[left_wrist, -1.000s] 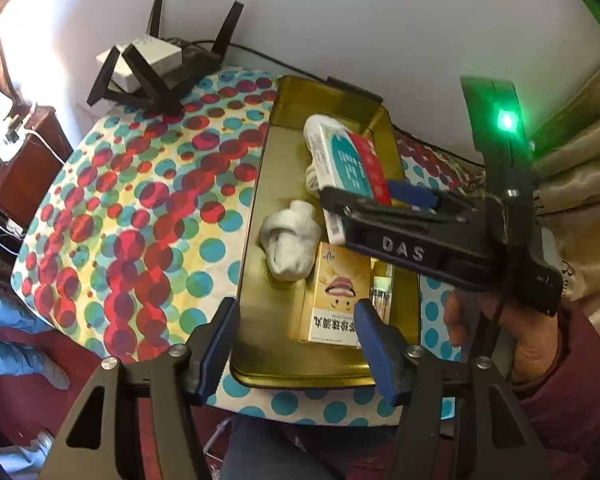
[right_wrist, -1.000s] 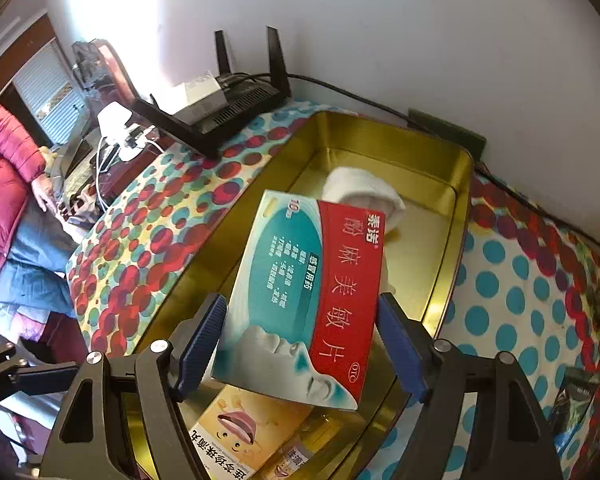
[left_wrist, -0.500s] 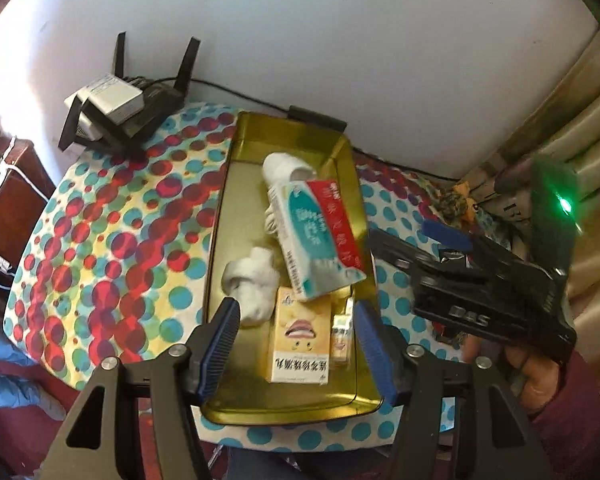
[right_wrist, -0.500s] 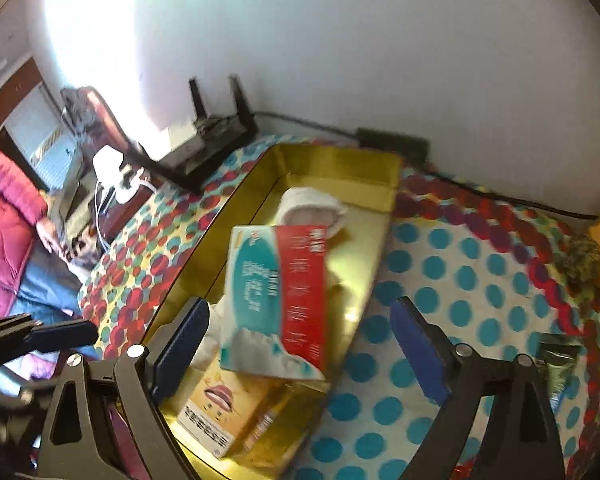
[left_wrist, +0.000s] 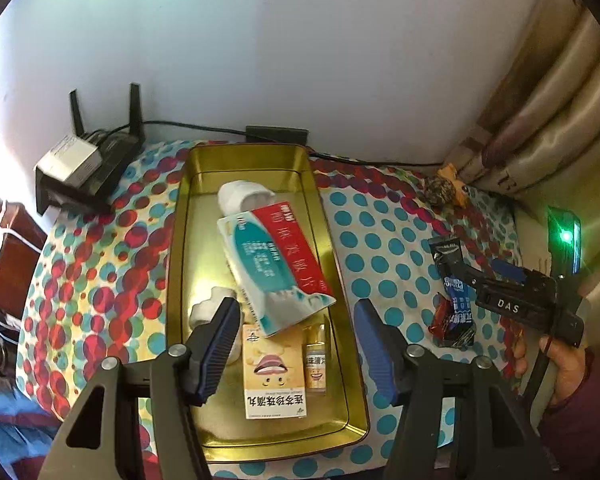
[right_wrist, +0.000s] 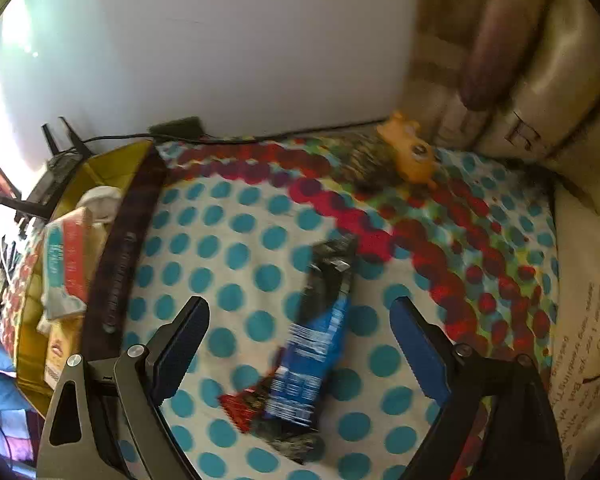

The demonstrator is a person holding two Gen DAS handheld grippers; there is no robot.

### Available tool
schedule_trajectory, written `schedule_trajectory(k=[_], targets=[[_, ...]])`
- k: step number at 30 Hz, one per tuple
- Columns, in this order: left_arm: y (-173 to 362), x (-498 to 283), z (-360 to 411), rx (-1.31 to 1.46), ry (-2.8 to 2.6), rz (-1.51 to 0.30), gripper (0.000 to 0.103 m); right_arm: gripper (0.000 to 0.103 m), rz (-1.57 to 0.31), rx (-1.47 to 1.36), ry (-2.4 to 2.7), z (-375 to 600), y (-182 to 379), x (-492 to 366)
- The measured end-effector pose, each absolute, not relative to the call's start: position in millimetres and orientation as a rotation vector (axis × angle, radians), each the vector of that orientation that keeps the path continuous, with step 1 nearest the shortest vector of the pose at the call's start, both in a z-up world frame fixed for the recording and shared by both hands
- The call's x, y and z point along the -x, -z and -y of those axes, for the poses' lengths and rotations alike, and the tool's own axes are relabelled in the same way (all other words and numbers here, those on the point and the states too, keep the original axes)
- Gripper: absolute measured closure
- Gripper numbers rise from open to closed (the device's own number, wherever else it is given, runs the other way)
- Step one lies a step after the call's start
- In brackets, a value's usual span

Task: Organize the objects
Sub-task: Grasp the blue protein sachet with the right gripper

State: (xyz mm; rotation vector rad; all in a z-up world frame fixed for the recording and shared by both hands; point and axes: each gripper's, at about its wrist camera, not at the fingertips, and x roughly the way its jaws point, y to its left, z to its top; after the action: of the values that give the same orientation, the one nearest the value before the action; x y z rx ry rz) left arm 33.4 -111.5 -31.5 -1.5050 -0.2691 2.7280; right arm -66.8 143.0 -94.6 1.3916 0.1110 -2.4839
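Observation:
A gold metal tray (left_wrist: pixel 188 184) lies on the dotted tablecloth. In it are a teal-and-red medicine box (left_wrist: pixel 274 264) resting tilted over a white rolled cloth (left_wrist: pixel 240 194), another white cloth (left_wrist: pixel 208 308), a yellow box (left_wrist: pixel 274 376) and a small vial (left_wrist: pixel 316 364). My left gripper (left_wrist: pixel 296 344) is open and empty above the tray's near end. My right gripper (right_wrist: pixel 300 344) is open and empty, hovering over a black-and-blue packet (right_wrist: pixel 320 332) and a red wrapper (right_wrist: pixel 242 404) on the cloth right of the tray; the packet also shows in the left wrist view (left_wrist: pixel 454 280).
A black router (left_wrist: pixel 96 160) with a white box on it stands at the table's back left. A small orange-and-brown toy (right_wrist: pixel 396 156) lies at the back right by beige curtains (left_wrist: pixel 560 112). A black cable runs along the wall.
My right gripper let go of the teal-and-red box, which now lies in the tray, and swung right over the black-and-blue packet. The left gripper pulled back and higher.

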Motion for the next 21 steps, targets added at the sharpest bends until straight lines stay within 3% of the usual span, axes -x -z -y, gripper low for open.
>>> schedule_trajectory(k=[7, 12, 18, 21], targets=[[32.7, -24.7, 92.8, 1.507, -2.71, 0.176, 0.042, 0.02, -0.117, -1.451, 2.464, -147.4, 113.8, 76.4], [34.3, -22.0, 93.1, 1.524, -2.716, 0.171, 0.042, 0.031, -0.12, -1.497, 2.437, -143.7, 123.7, 81.6], [37.8, -18.1, 95.1, 1.558, -2.721, 0.181, 0.042, 0.033, -0.129, -1.531, 2.436, -145.8, 131.8, 86.2], [38.4, -14.6, 94.4, 1.57, -2.724, 0.184, 0.042, 0.045, -0.135, -1.559, 2.42, -147.0, 138.3, 87.9]])
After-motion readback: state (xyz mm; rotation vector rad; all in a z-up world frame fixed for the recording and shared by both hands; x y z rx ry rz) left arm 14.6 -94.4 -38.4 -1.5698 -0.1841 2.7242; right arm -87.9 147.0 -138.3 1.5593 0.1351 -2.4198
